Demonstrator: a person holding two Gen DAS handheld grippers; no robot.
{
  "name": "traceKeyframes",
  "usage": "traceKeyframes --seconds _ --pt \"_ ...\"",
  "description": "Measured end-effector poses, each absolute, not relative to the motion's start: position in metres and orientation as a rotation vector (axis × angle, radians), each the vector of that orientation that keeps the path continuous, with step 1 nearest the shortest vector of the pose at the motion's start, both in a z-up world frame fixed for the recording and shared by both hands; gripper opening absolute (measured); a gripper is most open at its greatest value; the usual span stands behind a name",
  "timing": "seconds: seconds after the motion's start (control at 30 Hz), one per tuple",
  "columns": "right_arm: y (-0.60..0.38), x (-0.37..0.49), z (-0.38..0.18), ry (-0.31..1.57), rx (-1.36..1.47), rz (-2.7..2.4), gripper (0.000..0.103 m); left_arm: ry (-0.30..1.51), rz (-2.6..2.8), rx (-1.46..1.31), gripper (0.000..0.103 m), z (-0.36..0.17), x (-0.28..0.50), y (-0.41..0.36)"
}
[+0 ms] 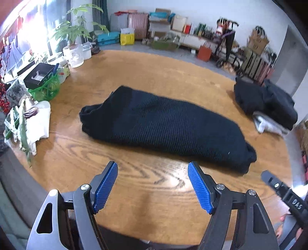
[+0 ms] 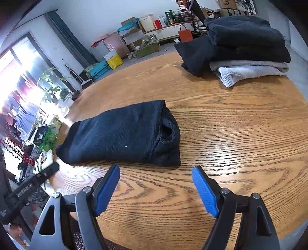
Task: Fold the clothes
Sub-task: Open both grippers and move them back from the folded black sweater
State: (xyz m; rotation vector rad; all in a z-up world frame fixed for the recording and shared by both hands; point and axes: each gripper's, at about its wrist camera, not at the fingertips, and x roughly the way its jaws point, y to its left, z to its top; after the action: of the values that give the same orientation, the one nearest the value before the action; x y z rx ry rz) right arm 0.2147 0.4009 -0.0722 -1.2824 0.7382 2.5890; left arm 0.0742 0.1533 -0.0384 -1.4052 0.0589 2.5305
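White letters "DAS" stand on the right gripper (image 1: 284, 194), at four o'clock in the left wrist view; a cardboard box (image 2: 228, 3) at one o'clock shows "SF" (other print too blurred)

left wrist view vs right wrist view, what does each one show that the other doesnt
Only the left wrist view shows the white cloth lying at the table's left edge and the glass jars near the plant.

Only the right wrist view shows the open end of the folded dark sweater and the grey knit at the bottom of the clothes stack.

Both show the sweater on the wooden table, the stack, and both open grippers: left gripper, right gripper, neither holding anything.
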Motion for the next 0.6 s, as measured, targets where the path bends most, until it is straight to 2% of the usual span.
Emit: traceKeyframes --seconds 0.2,0.3,0.47,0.6 --pt "0.398 0.216 -0.073 0.708 -1.310 2.595 0.085 0.053 2.502 -1.499 0.076 -0.050 0.071 0.146" --pt "0.400 0.213 -0.086 0.782 -1.348 2.569 0.086 0.009 2.447 -1.551 0.076 -0.063 0.069 0.143" --pt "0.409 0.205 -0.114 1.036 -1.414 2.513 0.085 0.059 2.414 -1.542 0.076 -0.081 0.069 0.160" --pt "0.417 0.191 -0.121 1.098 -1.407 2.501 0.085 0.069 2.412 -1.488 0.076 -0.085 0.066 0.173"
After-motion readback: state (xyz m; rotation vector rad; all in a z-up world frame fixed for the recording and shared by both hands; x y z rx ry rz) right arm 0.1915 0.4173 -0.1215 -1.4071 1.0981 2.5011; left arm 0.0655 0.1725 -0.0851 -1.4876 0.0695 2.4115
